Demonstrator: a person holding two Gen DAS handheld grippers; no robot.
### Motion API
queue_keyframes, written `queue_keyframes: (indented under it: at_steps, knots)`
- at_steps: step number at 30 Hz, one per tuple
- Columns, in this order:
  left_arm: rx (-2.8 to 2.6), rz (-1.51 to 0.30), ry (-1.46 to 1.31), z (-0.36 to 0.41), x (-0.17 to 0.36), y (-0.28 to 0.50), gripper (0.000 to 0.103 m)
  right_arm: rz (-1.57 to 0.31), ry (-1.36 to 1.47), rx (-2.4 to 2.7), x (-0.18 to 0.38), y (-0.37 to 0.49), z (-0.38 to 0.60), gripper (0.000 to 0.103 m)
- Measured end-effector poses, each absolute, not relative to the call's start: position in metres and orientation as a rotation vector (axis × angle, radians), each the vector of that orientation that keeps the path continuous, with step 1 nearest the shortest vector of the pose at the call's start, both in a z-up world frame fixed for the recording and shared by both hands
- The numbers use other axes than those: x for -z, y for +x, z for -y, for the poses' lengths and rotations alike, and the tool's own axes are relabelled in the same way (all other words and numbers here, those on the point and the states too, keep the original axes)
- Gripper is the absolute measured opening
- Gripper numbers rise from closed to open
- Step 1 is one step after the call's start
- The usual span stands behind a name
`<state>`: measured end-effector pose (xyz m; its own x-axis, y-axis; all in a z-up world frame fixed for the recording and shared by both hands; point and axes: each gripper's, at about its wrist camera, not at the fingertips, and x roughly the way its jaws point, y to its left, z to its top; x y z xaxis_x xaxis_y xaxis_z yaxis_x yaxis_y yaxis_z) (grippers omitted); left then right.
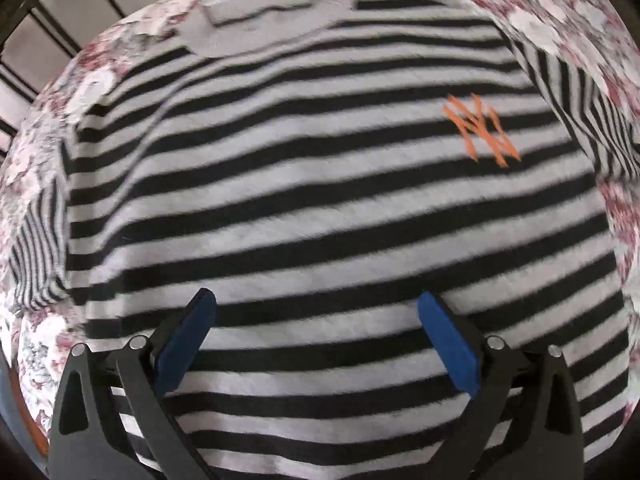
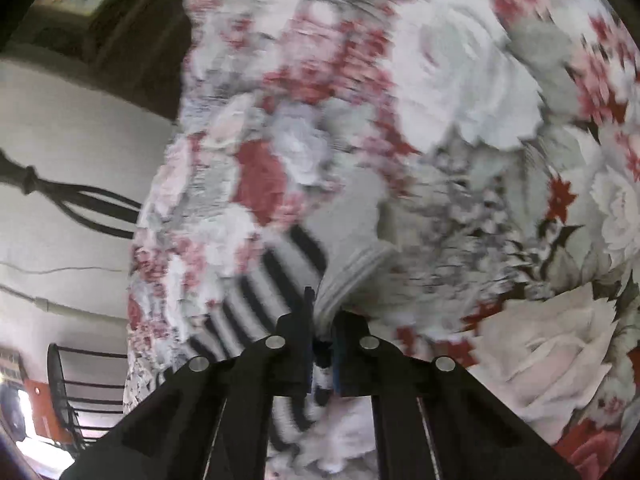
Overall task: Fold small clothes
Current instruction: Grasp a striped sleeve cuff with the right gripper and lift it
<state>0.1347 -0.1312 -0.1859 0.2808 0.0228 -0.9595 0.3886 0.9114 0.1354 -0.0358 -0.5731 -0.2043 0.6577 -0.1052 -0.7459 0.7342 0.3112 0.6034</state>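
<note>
A black-and-white striped sweater with an orange logo and a grey collar lies flat on the floral bedspread. My left gripper hangs just above its lower body, blue pads wide apart, nothing between them. In the right wrist view my right gripper is shut on the sweater's striped sleeve, near its grey ribbed cuff. Striped cloth shows between the closed jaws. That view is blurred.
The floral bedspread fills most of both views. A dark metal bed frame and a white wall lie left of the bed's edge. Black railings show at the far left beyond the bed.
</note>
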Motion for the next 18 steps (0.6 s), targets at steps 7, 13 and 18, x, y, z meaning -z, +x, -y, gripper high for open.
queue_keyframes:
  at_steps: [7, 13, 18]
  knots:
    - [0.18, -1.218, 0.368, 0.119, 0.164, 0.151, 0.098, -0.595, 1.034, 0.462, 0.153, -0.001, 0.529, 0.007]
    - [0.136, -1.191, 0.322, 0.104, 0.146, 0.165, 0.098, -0.585, 0.954, 0.33, 0.127, 0.025, 0.482, 0.007]
    - [0.124, -1.212, 0.236, 0.093, 0.138, 0.176, 0.098, -0.628, 0.884, 0.24, 0.127, 0.055, 0.444, 0.007]
